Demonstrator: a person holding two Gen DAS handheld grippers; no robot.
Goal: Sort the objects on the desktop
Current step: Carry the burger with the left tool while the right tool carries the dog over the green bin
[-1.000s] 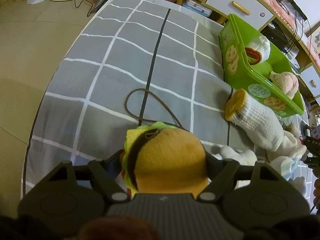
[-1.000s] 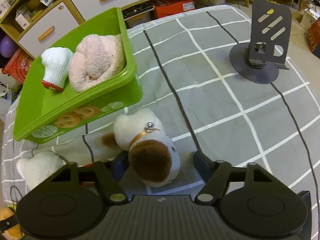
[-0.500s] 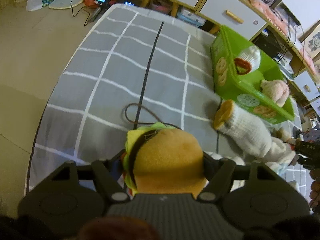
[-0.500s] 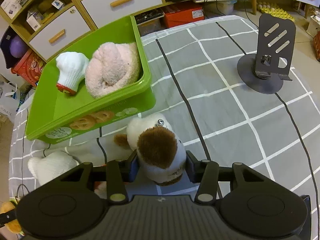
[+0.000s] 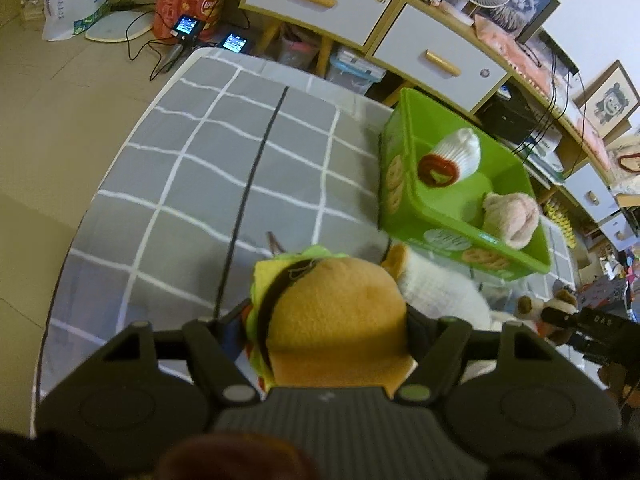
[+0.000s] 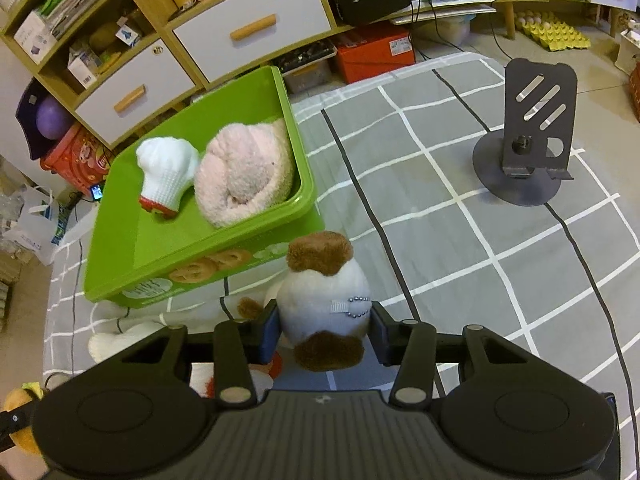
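My left gripper (image 5: 326, 330) is shut on a plush hamburger (image 5: 324, 320) with an orange bun and green and yellow layers, lifted above the grey checked tablecloth (image 5: 188, 184). In the right wrist view my right gripper (image 6: 324, 330) is shut on a white and brown plush dog (image 6: 326, 300), raised off the cloth. A green bin (image 6: 132, 256) stands beyond it to the left, holding a white rolled glove (image 6: 166, 176) and a pink plush (image 6: 244, 176). The same green bin (image 5: 408, 160) appears at the right in the left wrist view.
A white rolled item (image 5: 440, 288) with an orange end lies on the cloth beside the bin. A dark phone stand (image 6: 528, 144) rises at the table's right. Drawers and cluttered shelves (image 6: 248, 32) line the far side. Bare cloth (image 6: 460, 248) spreads right of the dog.
Both grippers rose with their loads. The right jaws closed onto the plush dog and lifted it off the cloth. The hamburger stayed gripped in the left.
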